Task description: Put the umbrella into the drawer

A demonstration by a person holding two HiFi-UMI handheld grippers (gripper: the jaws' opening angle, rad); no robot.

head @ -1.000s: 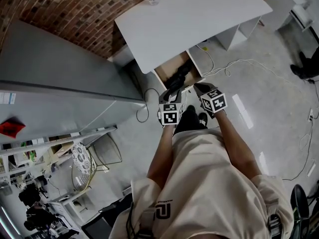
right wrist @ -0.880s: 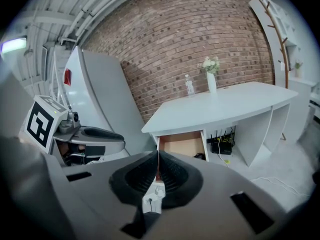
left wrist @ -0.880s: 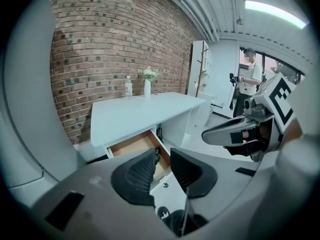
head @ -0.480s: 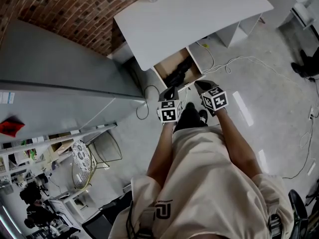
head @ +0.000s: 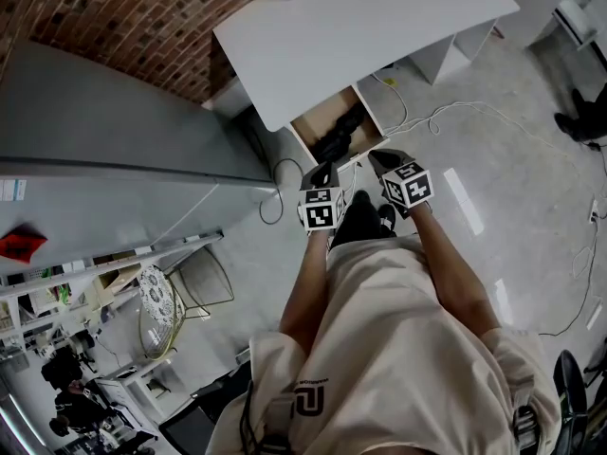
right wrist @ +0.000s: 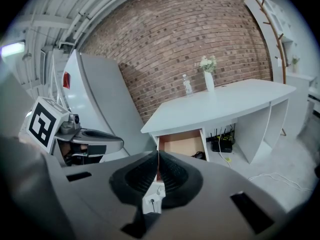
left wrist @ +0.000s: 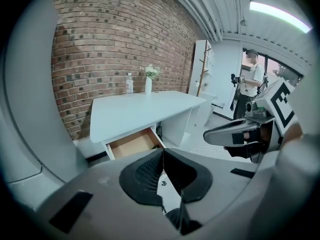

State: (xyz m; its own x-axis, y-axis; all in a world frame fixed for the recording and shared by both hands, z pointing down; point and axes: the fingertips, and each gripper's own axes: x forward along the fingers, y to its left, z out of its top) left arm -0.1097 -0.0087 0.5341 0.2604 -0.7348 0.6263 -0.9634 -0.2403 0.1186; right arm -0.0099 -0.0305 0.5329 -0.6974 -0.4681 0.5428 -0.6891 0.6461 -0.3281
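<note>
Umbrella [head: 340, 140] lies inside open drawer [head: 316, 119] — placing looks done. Left gripper [left wrist: 162, 154], right gripper [right wrist: 158, 156]: jaws together, empty, short of white desk [head: 360, 27] — probably poised to push drawer.

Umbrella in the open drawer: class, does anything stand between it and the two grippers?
Nothing visible does. The umbrella lies uncovered in the open drawer, just ahead of the shut, empty left gripper and right gripper.

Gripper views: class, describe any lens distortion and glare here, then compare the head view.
Left gripper view: fisheye, dark rim, brick wall bows, ceiling light glares. Right gripper view: desk edge curves. Head view: even light, pale streaks on floor.
</note>
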